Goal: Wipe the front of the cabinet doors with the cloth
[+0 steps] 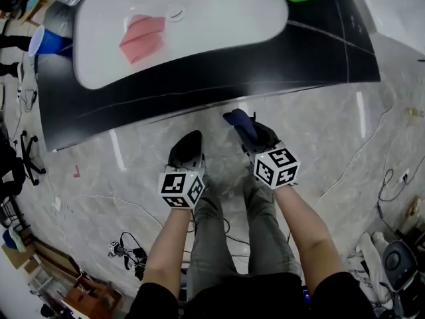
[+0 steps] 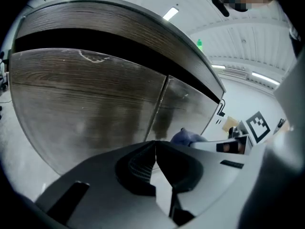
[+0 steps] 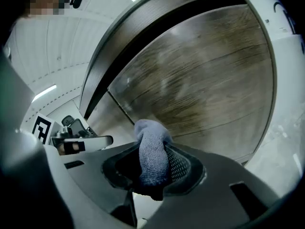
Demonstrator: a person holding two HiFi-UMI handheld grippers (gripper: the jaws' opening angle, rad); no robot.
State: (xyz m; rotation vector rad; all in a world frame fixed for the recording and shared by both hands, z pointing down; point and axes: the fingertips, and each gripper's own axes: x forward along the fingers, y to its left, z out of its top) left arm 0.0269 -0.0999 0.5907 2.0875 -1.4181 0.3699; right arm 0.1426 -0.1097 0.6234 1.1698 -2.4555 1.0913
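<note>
r grip (image 3: 153,168) clamped on knit blue cloth (image 3: 150,144) | l grip (image 2: 155,148) jaws together, empty | woodgrain cabinet doors (image 3: 200,80)

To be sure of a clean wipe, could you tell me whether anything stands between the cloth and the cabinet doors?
Nothing visible does: the blue-grey knitted cloth, clamped in the right tool, faces the dark wood-grain cabinet door with only open space between.
</note>
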